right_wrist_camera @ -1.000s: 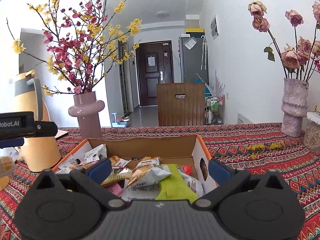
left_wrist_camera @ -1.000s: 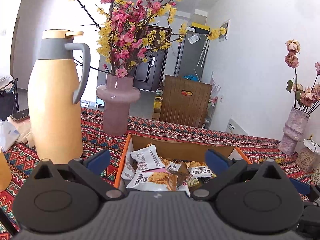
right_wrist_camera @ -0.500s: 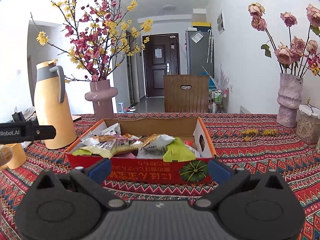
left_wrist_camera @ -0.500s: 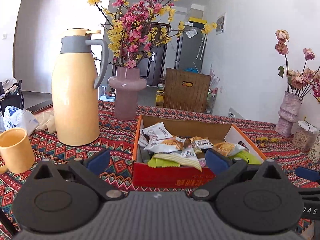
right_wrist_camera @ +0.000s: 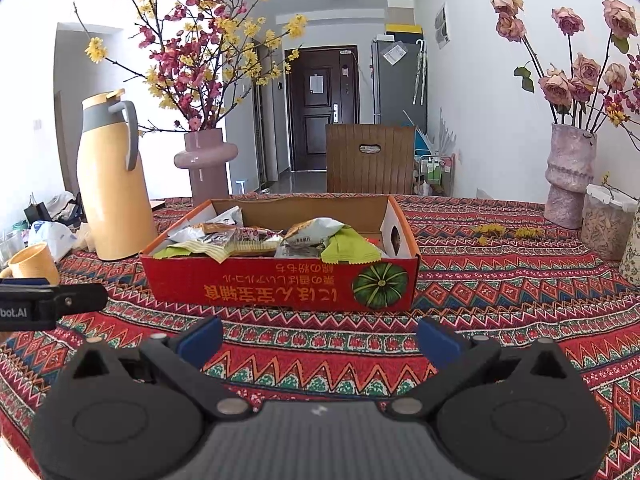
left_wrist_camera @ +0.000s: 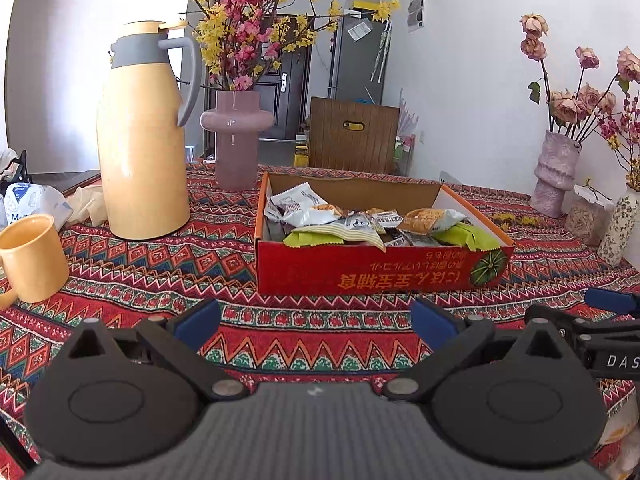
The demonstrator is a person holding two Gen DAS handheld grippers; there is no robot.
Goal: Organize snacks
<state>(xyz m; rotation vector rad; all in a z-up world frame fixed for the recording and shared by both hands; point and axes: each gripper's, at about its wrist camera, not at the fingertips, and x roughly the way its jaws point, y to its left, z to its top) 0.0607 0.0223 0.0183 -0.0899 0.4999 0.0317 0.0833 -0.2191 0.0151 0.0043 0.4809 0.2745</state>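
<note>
A red cardboard box (right_wrist_camera: pixel 280 284) with orange lettering and a green pumpkin print sits on a red zigzag-patterned tablecloth (right_wrist_camera: pixel 500 280); left, a pale yellow thermos (left_wrist_camera: pixel 142 152), grey-handled.

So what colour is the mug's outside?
Pale yellow-orange mug; left wrist view shows it best.

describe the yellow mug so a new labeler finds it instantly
Start at the tall yellow thermos jug with the grey handle, left of the red snack box. The yellow mug stands nearer the camera and further left, short, open-topped, on the patterned tablecloth.
</note>
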